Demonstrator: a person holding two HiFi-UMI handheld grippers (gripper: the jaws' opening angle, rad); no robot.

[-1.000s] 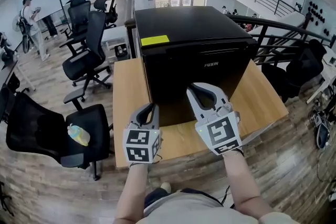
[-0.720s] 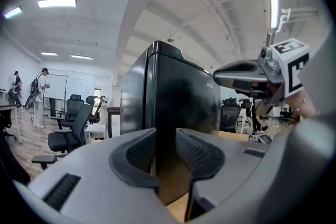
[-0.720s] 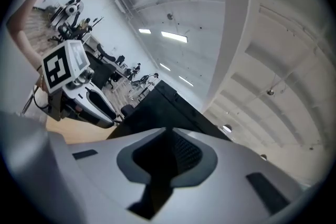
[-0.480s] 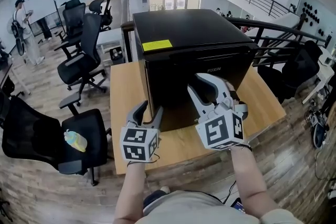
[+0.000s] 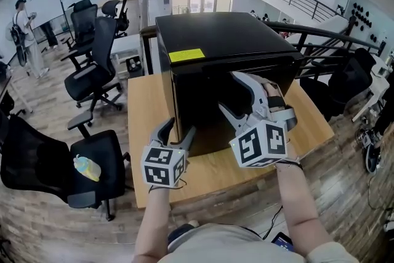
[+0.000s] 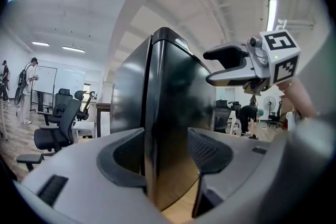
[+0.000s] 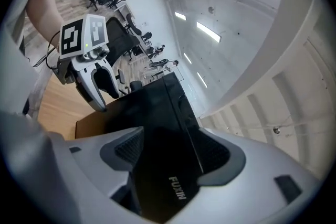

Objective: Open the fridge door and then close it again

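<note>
Opening wide just now, both empty: left tongs point(image 5: 177, 131) straddle fridge door point(image 5: 200, 92) edge, centre frame; right tongs point(image 5: 237, 95) face door. Grip still pending.

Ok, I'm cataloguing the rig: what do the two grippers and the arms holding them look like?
The left gripper and right gripper are light grey plastic, each with two curved jaws lined with dark ribbed pads and a cube of black-and-white square markers at the back. The forearms are bare; the top is beige.
</note>
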